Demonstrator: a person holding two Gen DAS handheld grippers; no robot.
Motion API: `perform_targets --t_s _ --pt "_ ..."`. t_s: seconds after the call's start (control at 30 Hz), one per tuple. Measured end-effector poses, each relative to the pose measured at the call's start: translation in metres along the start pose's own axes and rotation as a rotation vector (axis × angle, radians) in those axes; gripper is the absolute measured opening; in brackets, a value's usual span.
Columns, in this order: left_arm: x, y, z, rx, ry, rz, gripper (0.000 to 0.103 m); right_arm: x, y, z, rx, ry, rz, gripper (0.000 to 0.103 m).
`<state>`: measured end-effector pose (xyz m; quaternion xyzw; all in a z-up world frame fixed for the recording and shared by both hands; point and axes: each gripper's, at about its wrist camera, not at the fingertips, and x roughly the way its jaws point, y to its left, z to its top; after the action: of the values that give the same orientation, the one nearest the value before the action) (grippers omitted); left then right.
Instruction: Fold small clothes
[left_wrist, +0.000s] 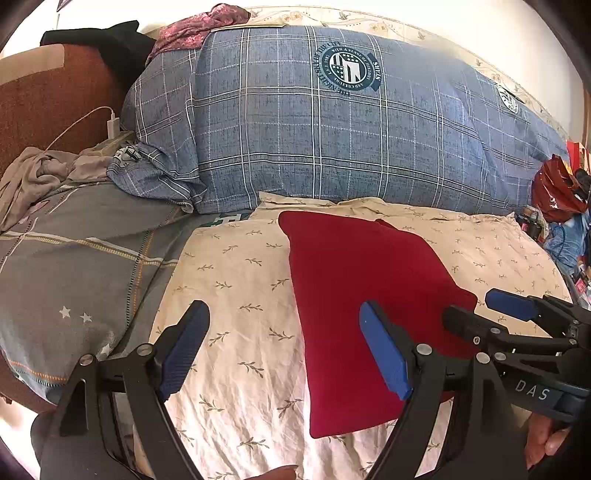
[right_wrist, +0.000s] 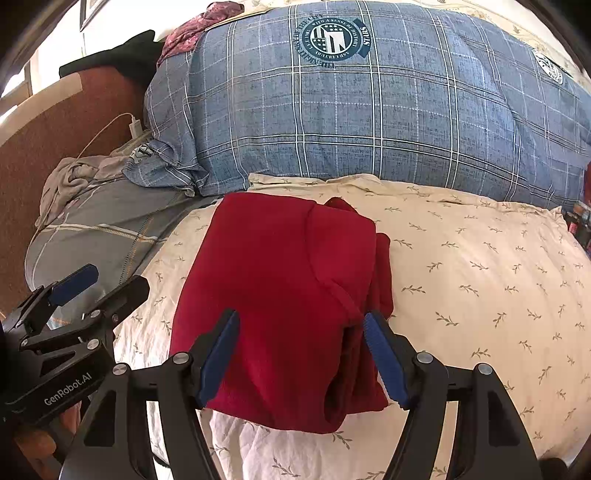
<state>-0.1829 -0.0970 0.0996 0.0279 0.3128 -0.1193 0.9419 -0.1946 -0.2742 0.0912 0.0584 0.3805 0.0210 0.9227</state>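
Note:
A red garment (left_wrist: 351, 295) (right_wrist: 280, 295) lies folded into a thick rectangle on the cream leaf-print sheet (left_wrist: 240, 295) (right_wrist: 480, 280). My left gripper (left_wrist: 286, 347) is open above the sheet, with its right finger over the garment's left part; nothing is between its pads. From the right wrist view it shows at the left edge (right_wrist: 99, 290), beside the garment. My right gripper (right_wrist: 301, 354) stands open over the garment's near end, its blue pads (right_wrist: 219, 354) on either side and not pressing the cloth. In the left wrist view it hovers at the garment's right edge (left_wrist: 484, 314).
A bulky blue plaid duvet (left_wrist: 332, 129) (right_wrist: 369, 110) lies behind the garment. A grey pillow (left_wrist: 74, 277) and a crumpled beige cloth (left_wrist: 33, 177) lie to the left, near a white charger (left_wrist: 112, 125). A red bag (left_wrist: 557, 192) is at the right edge.

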Motion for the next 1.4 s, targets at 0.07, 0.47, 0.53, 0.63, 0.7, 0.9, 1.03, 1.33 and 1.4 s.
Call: perform_targets --t_s 0.07,0.47,0.53,0.63,0.7,0.9,1.03,1.33,1.4 --pt "0.000 0.000 0.000 0.001 -0.001 0.001 0.084 0.001 0.000 0.000 0.002 0.003 -0.001 0.072" --pt "0.003 -0.005 0.001 0.021 0.007 0.007 0.084 0.002 0.003 -0.001 0.007 0.006 0.000 0.072" --pt "0.003 -0.006 0.001 0.023 0.006 0.009 0.084 0.003 0.003 -0.001 0.007 0.009 0.000 0.072" --pt "0.004 -0.006 0.001 0.025 0.008 0.009 0.084 0.004 0.003 -0.001 0.007 0.011 0.001 0.072" --pt "0.004 -0.008 0.001 0.026 0.008 0.008 0.084 0.005 0.002 -0.001 0.012 0.010 0.001 0.072" --pt "0.005 -0.009 0.000 0.030 0.009 0.010 0.084 0.006 0.000 -0.002 0.017 0.016 0.001 0.072" --pt "0.006 -0.009 -0.002 0.029 0.012 0.009 0.084 0.008 -0.001 -0.003 0.021 0.020 0.001 0.072" --pt "0.012 -0.007 -0.005 0.023 0.022 0.008 0.084 0.011 -0.002 -0.003 0.019 0.024 0.003 0.072" --pt "0.013 -0.007 -0.006 0.022 0.026 0.008 0.084 0.013 -0.001 -0.003 0.019 0.029 0.002 0.072"
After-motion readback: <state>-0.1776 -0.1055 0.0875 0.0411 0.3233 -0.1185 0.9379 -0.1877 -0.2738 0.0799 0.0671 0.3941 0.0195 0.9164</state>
